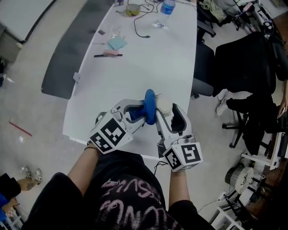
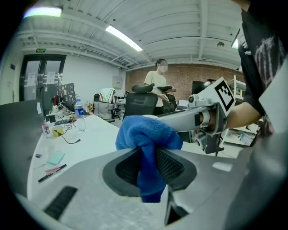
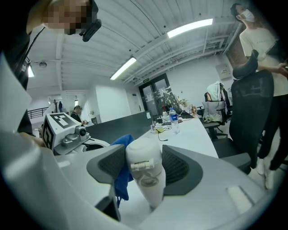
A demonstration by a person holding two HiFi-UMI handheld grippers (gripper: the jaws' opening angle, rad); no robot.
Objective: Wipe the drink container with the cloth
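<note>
Head view: cloth [image 1: 150,103] clenched in left gripper [image 1: 147,111] sits just left of the bottle [image 1: 164,103], which the right gripper [image 1: 165,108] grips.

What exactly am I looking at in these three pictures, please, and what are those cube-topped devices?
No robot here: a person holds a two-fingered gripper in each hand. One picture is from a camera on the person's head, looking down; the other two cameras ride on the grippers. The left gripper pinches a blue cloth in its fingers; the right gripper clamps a cream drink container. Farther off on the white table lie a water bottle, a pen and a cable.
</note>
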